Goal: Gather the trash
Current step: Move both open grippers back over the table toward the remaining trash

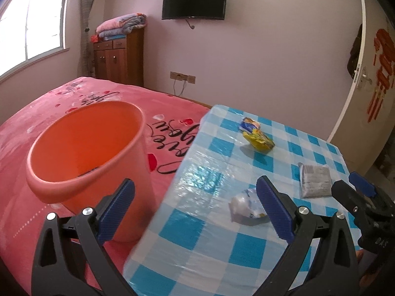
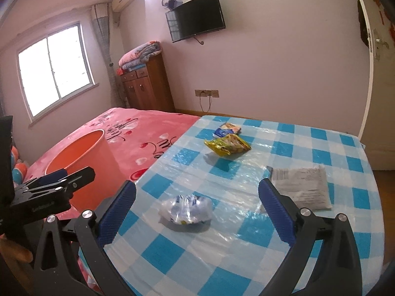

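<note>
An empty-looking orange bin [image 1: 86, 148] [image 2: 81, 157] stands left of the table, against the pink bedspread. On the blue-checked tablecloth [image 2: 246, 259] lie a crumpled clear plastic bag [image 2: 186, 209] [image 1: 246, 206], a yellow wrapper [image 2: 228, 144] [image 1: 259, 140], a blue-and-white wrapper [image 2: 228, 128] [image 1: 249, 123] and a grey packet [image 2: 302, 187] [image 1: 314, 182]. My right gripper [image 2: 196, 212] is open above the table, with the crumpled bag lying between its fingers' line of sight. My left gripper [image 1: 195, 209] is open over the table's left edge, beside the bin, holding nothing.
A pink bed [image 1: 37, 123] fills the left side. A wooden cabinet [image 2: 148, 86] with folded blankets stands by the far wall, under a wall television [image 2: 197, 16]. A white door [image 1: 365, 74] is at the right. The other gripper [image 1: 350, 185] [image 2: 61, 180] shows at each view's edge.
</note>
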